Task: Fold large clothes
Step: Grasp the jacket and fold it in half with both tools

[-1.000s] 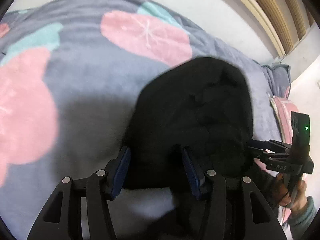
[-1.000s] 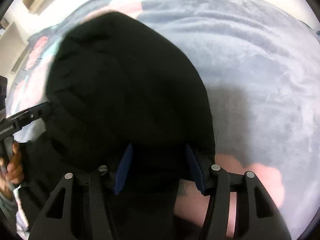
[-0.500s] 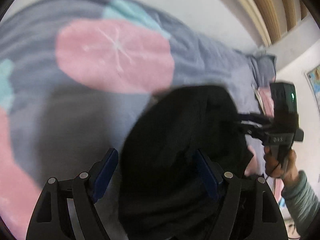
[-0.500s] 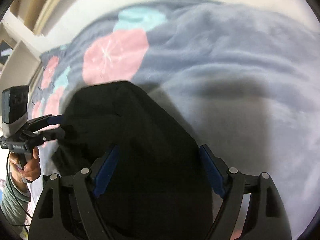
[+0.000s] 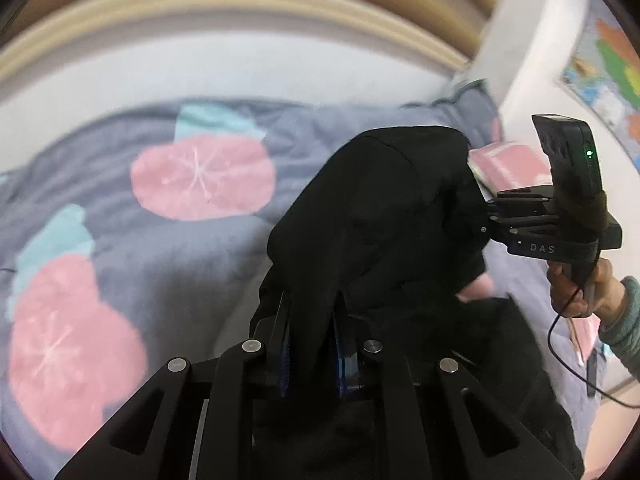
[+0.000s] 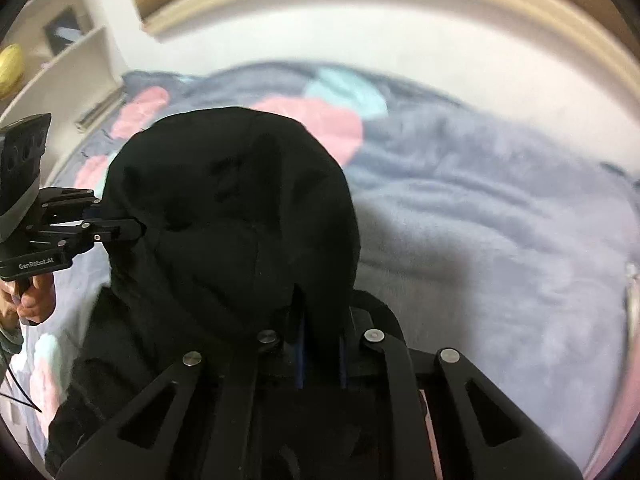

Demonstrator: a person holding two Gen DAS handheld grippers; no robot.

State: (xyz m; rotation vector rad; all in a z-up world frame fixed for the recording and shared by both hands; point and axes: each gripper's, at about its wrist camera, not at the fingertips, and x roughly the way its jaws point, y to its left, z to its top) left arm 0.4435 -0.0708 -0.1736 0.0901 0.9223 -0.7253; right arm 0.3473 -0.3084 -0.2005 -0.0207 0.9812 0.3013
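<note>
Bed (image 5: 208, 68): being covered by a grey-blue fleece blanket (image 6: 480, 216) being patterned with pink and teal fruit shapes; black garment (image 6: 240, 208) being lifted above it.

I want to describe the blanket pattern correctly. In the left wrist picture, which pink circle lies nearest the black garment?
The upper pink circle, with the white star lines, lies nearest the black garment. The other pink circle sits far left, near the picture's edge.

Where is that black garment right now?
The black garment hangs bunched between the left gripper and right gripper, both pinching it, lifted above the grey flowered blanket.
</note>
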